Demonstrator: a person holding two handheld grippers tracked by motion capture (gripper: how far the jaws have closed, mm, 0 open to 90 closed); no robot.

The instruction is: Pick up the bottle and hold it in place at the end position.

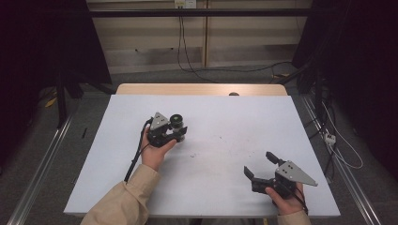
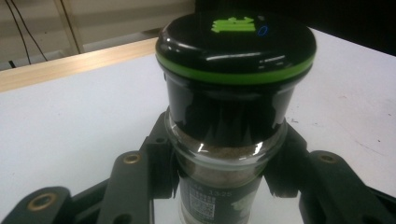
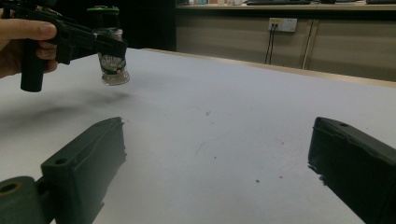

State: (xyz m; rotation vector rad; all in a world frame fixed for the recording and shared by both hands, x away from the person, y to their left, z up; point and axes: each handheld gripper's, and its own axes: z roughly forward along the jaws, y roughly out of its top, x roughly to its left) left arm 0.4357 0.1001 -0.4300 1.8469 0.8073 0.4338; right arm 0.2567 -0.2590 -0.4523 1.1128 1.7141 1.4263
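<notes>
Over on the left of the white table (image 1: 211,187), the left gripper (image 1: 177,133) is clamped on a small glass jar (image 1: 177,123) with a black, green-rimmed lid (image 2: 236,42), its jaws pressing the glass just under the cap. Seen from the right gripper's camera, the jar (image 3: 112,60) hangs upright and clear of the tabletop, a faint shadow beneath it. The right gripper (image 1: 260,164) sits at the near right, well apart from the jar, its jaws spread wide with only bare table between them.
</notes>
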